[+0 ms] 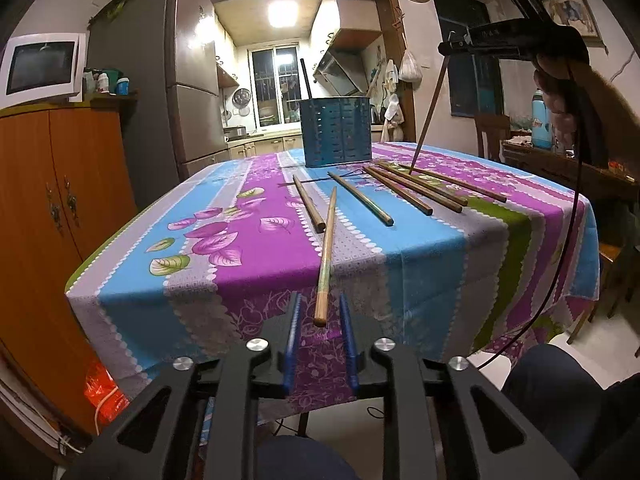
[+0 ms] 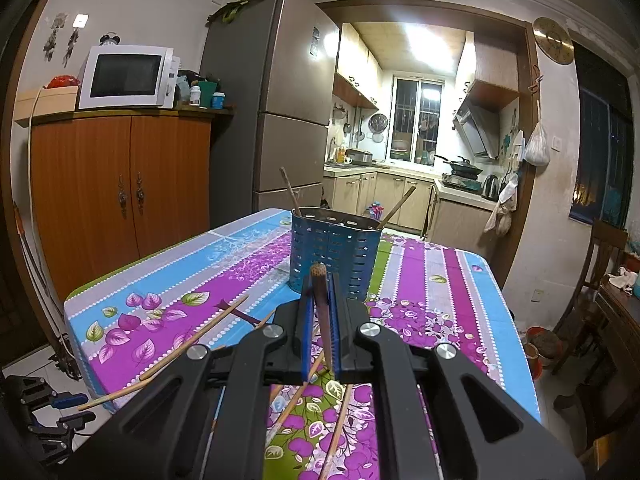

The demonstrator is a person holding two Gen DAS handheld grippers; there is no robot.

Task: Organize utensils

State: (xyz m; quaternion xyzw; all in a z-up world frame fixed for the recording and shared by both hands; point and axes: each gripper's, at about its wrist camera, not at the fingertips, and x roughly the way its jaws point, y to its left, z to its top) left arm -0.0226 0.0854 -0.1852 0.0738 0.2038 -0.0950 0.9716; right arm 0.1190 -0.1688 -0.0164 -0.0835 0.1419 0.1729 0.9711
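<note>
A blue perforated utensil holder stands at the table's far middle with chopsticks leaning in it. Several wooden chopsticks lie fanned on the flowered tablecloth. One pale chopstick overhangs the near table edge. Its end sits between the blue pads of my left gripper, which is open, with a gap on each side. My right gripper is shut on a dark chopstick. It hangs steeply, its tip touching the cloth among the lying ones.
An orange wooden cabinet with a microwave stands left of the table, a fridge behind it. Wooden chairs stand to the right. A black cable hangs from the right hand. A person's knees show at the near edge.
</note>
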